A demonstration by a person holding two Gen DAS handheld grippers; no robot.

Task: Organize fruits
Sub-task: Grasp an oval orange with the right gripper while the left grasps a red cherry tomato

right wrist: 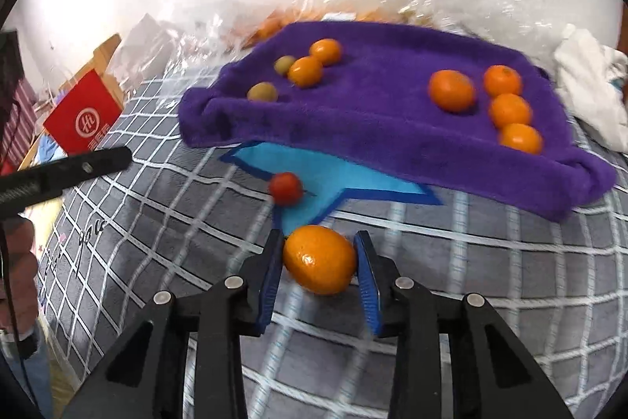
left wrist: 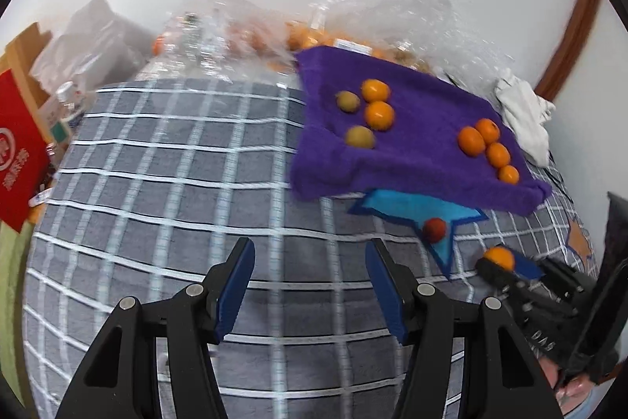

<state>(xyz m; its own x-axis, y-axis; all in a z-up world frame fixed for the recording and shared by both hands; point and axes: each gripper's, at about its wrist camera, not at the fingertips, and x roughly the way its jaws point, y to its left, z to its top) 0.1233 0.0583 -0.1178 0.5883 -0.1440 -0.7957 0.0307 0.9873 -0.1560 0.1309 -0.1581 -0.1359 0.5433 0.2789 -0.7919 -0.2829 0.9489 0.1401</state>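
The orange (right wrist: 318,259) lies on the checked bed cover (right wrist: 451,262), just in front of the point of a blue star patch (right wrist: 329,179), and the right hand-held gripper (right wrist: 318,254) pinches it from both sides, its blue pads pressed against the skin. From the left wrist view the same fruit shows at the tip of that gripper, low over the cover.

A small red fruit (right wrist: 285,187) sits on the star patch just beyond it, loose. Farther back a purple towel (right wrist: 392,128) carries 2 groups: 2 oranges with 2 green fruits (right wrist: 262,91) on one side, 4 oranges (right wrist: 506,103) on the other.

The left hand-held gripper (left wrist: 310,281) hangs with its jaws spread and nothing between them, over bare checked cover, well apart from the fruit.

The grip looks the weak spot: the orange is round and smooth and is held near the pad tips, so a quick lift or a tilt could let it squirt out and roll across the soft cover. A hard squeeze could bruise it. Setting it down among the 4 oranges could nudge them, and the towel's front edge sags, so a knocked fruit could roll off.
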